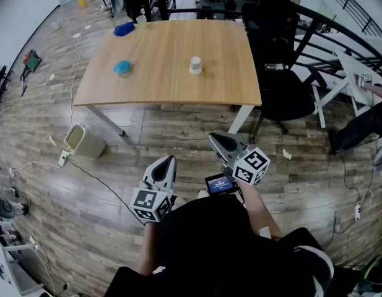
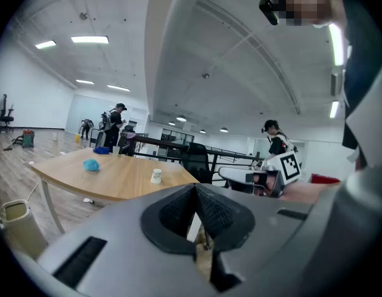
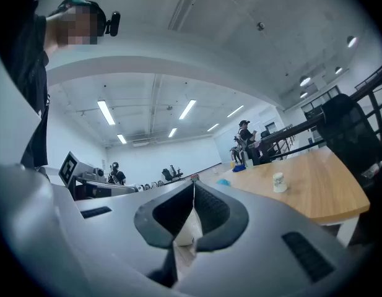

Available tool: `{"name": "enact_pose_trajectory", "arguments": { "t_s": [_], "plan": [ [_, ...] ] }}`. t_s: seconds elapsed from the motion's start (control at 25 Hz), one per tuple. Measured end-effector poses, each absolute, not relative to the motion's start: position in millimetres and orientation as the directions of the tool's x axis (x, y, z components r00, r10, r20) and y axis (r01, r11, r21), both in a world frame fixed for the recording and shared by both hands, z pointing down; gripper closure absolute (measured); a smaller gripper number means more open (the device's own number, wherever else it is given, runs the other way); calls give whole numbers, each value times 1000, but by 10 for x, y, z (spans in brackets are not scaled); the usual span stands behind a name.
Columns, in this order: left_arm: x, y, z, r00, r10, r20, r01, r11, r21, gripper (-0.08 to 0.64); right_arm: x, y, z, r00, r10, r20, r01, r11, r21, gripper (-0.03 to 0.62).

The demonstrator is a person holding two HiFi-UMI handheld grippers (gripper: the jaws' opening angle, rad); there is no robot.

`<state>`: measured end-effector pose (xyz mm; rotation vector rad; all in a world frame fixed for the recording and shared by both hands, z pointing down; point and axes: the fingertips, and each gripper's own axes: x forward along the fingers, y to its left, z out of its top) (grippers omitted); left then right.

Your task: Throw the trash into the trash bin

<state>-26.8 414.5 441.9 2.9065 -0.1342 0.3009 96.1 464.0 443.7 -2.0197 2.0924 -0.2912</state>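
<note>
While nothing is gripped, the left gripper [image 1: 170, 160] and right gripper [image 1: 215, 137] are held side by side above the wooden floor [image 1: 178, 132] in the head view, well apart from the surface [image 1: 172, 73]. On that surface a blue crumpled wad [image 1: 122, 67] is seen towards the left, a paper cup [image 1: 195, 65] near the middle, and a second blue item [image 1: 123, 29] at the far edge. The trash bin [image 1: 79, 140] is found on the floor beside the surface's near left leg.

In the left gripper view, the fingers [image 2: 178, 212] are pressed together at their tips with nothing between them; wad, cup and bin are seen beyond.

In the right gripper view, the fingers [image 3: 172, 212] are likewise closed and empty, and the cup is seen on the surface to the right.
</note>
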Motion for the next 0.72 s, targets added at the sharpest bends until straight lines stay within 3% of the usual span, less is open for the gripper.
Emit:
{"name": "enact_pose_trajectory", "arguments": {
  "t_s": [0.48,0.72],
  "plan": [
    [768,3825,4663,956,63,285,12,-984,178,563,1760,4346,4655,33,-999,19,-939,-37,-343,594],
    [1563,3090,4740,948,141,286,94,-981,172,563,2489,3607,4684,89,-994,63,-942,-105,-319,594]
  ]
}}
